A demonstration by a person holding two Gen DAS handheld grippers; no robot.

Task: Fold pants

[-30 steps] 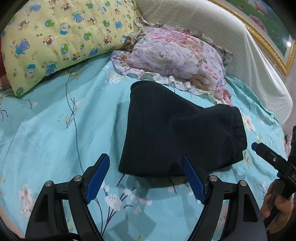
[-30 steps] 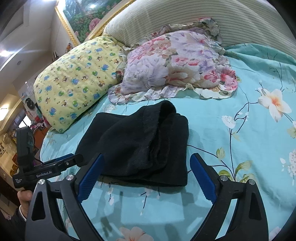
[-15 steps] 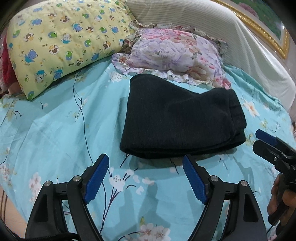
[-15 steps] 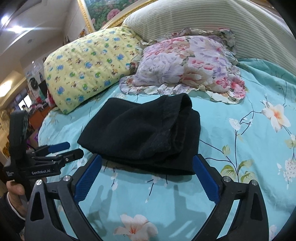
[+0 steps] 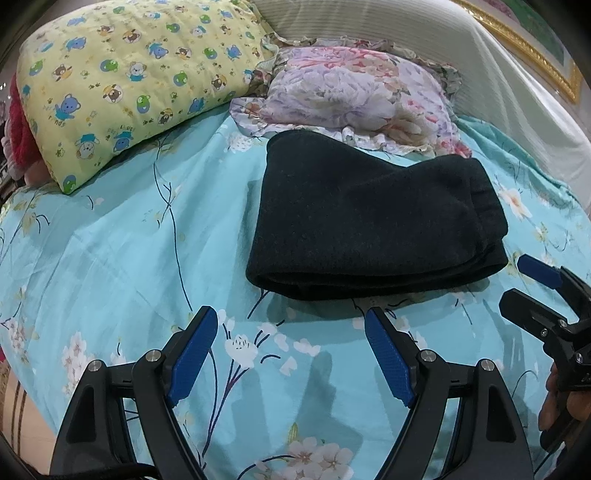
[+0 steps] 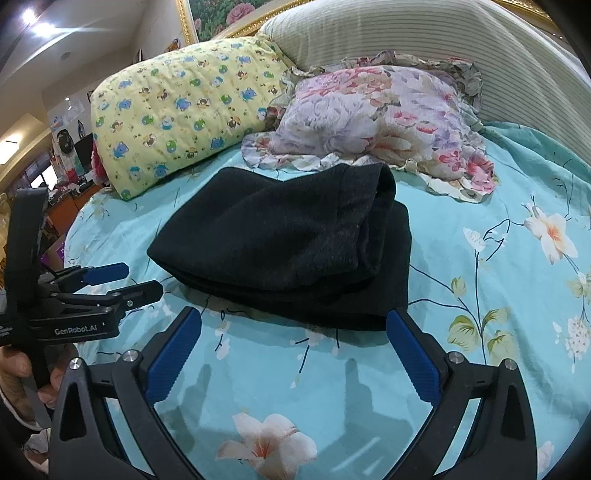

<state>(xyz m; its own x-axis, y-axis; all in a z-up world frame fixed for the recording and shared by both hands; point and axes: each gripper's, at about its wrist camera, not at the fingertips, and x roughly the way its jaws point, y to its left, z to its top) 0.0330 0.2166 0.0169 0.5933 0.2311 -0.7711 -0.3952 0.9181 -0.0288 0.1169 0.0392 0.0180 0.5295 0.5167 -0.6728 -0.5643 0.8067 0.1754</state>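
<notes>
Black knit pants lie folded into a compact stack on the turquoise floral bedsheet, layered edges facing the right side, fold edge toward the cameras. Far corner of the stack touches the frilled floral pillow; the yellow bear-print pillow sits beside that, apart from the pants. A striped beige headboard cushion stands behind both pillows, with a gilt picture frame above it.

Left gripper: blue-padded fingers spread wide, holding nothing, just short of the near edge of the pants. Right gripper: fingers likewise spread, empty, close to the near edge without contact.

Readable marking: "GenRobot.AI" in white on the body of the left gripper, seen from the right wrist view. Print on the yellow pillow is too small to read
</notes>
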